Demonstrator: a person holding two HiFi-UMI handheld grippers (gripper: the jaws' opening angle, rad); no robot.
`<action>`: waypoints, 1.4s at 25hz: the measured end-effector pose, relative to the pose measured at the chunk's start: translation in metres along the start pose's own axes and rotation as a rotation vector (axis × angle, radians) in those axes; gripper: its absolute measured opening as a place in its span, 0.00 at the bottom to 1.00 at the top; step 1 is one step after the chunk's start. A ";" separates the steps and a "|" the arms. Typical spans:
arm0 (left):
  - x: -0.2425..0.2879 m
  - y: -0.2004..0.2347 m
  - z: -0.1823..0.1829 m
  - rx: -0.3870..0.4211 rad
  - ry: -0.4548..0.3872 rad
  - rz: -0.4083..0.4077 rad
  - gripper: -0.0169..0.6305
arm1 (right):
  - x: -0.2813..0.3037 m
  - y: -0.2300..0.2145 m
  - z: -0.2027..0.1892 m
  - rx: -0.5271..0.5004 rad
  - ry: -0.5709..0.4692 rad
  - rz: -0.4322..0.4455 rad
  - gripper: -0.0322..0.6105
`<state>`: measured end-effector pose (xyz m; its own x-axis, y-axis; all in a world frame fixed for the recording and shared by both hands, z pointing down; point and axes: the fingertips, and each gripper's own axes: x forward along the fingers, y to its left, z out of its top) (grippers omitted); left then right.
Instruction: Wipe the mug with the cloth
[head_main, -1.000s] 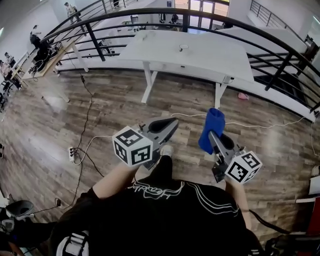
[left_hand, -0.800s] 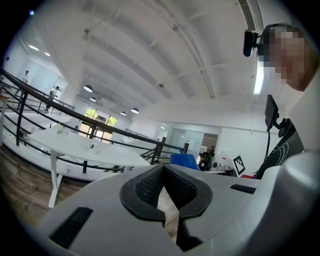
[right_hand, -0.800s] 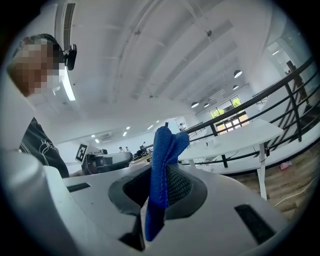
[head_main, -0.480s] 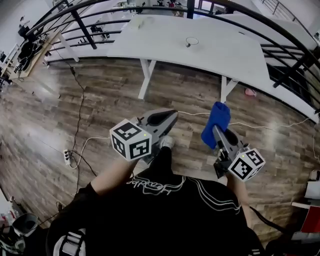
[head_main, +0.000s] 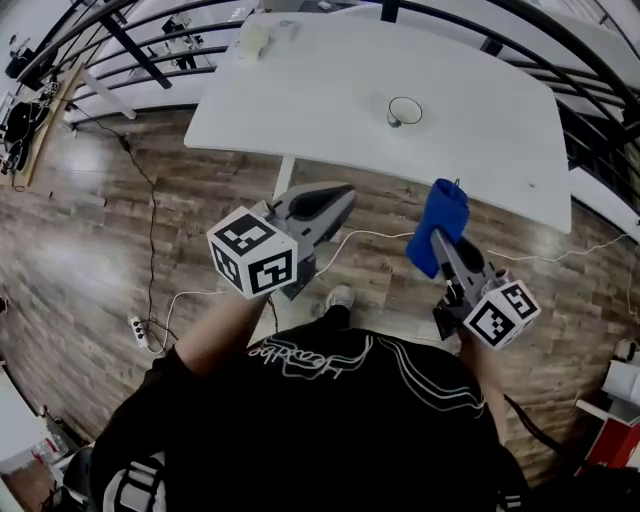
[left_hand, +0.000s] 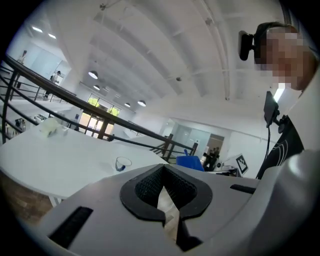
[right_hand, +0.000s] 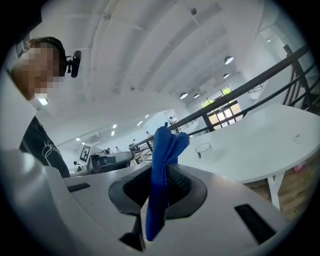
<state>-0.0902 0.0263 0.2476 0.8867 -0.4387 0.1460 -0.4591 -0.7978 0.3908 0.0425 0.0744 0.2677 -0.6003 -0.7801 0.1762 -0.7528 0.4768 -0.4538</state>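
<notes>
A clear glass mug (head_main: 404, 111) stands on the white table (head_main: 320, 90), ahead of both grippers; it also shows small in the left gripper view (left_hand: 121, 163) and the right gripper view (right_hand: 203, 149). My right gripper (head_main: 443, 235) is shut on a folded blue cloth (head_main: 440, 224), which sticks up from between its jaws (right_hand: 162, 170). My left gripper (head_main: 335, 200) is shut with nothing in it (left_hand: 162, 192). Both are held over the floor, short of the table's near edge.
A black railing (head_main: 120, 35) curves behind the table. A pale object (head_main: 254, 38) lies at the table's far left corner. White cables (head_main: 370, 238) run across the wooden floor (head_main: 90, 240), and a power strip (head_main: 139, 330) lies at the left.
The table and mug have come much closer and larger in the head view. Both grippers keep their hold and stand nearer the table's edge.
</notes>
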 end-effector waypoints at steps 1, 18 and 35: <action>0.003 0.005 -0.001 0.012 0.006 -0.005 0.04 | 0.002 -0.005 0.000 0.001 -0.005 -0.006 0.12; 0.141 0.130 0.005 0.037 0.086 0.061 0.10 | 0.083 -0.176 0.032 0.088 0.058 0.084 0.12; 0.255 0.299 -0.054 0.364 0.396 -0.020 0.26 | 0.204 -0.259 0.036 0.108 0.244 0.210 0.12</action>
<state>0.0013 -0.3019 0.4510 0.8158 -0.2887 0.5011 -0.3692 -0.9269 0.0671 0.1250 -0.2228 0.3896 -0.7958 -0.5433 0.2673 -0.5810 0.5606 -0.5901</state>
